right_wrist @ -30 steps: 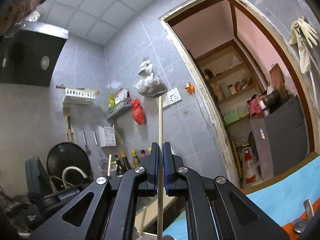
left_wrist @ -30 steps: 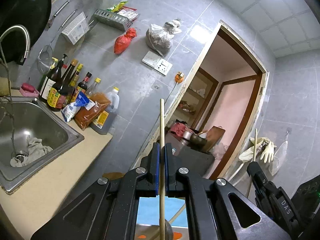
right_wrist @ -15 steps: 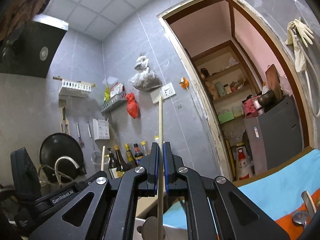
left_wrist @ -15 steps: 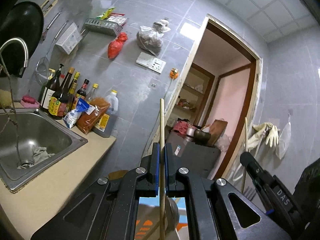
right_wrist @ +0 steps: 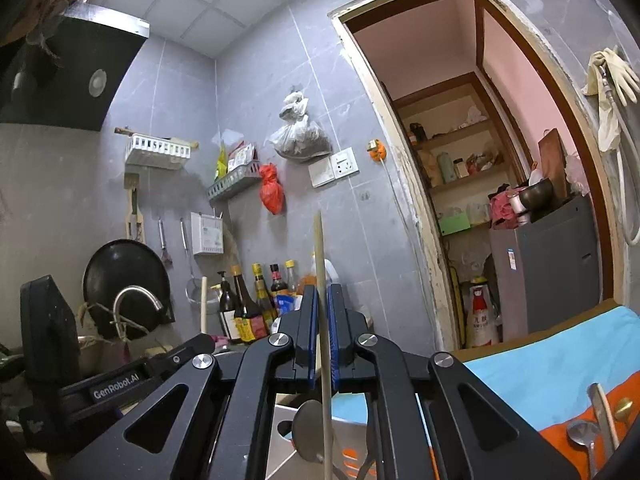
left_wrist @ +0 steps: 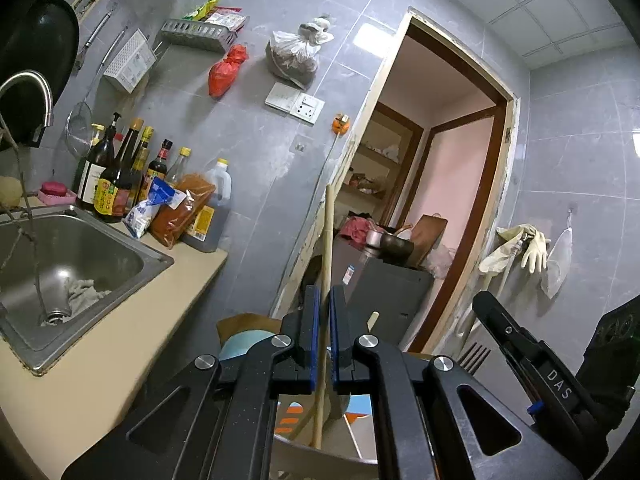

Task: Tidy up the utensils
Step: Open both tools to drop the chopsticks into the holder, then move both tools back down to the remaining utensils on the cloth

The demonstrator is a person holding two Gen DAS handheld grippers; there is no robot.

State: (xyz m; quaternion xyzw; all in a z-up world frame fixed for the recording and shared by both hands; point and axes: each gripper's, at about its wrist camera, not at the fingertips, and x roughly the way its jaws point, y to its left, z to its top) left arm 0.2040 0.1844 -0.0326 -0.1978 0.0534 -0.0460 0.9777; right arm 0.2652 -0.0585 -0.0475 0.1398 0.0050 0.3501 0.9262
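Wooden chopsticks sit in both of my grippers. My left gripper (left_wrist: 324, 336) has its blue-lined jaws nearly together around one chopstick (left_wrist: 326, 264), though a sliver of gap shows on each side of the stick, so I cannot tell whether it is truly pinched. The stick stands upright, its lower end reaching down toward a white utensil holder (left_wrist: 320, 458) just beneath the jaws, where a spoon bowl and other handles crowd together. My right gripper (right_wrist: 324, 334) has its jaws closed tight on a second chopstick (right_wrist: 320, 264), also upright, running down past a round metal spoon (right_wrist: 306, 424) inside that same white holder (right_wrist: 298, 408). To the right of it in the right wrist view, a blue cloth (right_wrist: 552, 356) covers the tabletop, with an orange mat (right_wrist: 576, 428) on it carrying more spoons (right_wrist: 580, 436). In the left wrist view, a beige tabletop (left_wrist: 100, 340) holds a steel sink (left_wrist: 80, 248) with a rag near the drain. Behind the sink stand sauce bottles (left_wrist: 116, 176) and an oil jug (left_wrist: 212, 208). Farther off, a red bag (left_wrist: 226, 70) hangs on the grey tiled wall, and an open doorway (left_wrist: 452, 184) leads to a pantry.
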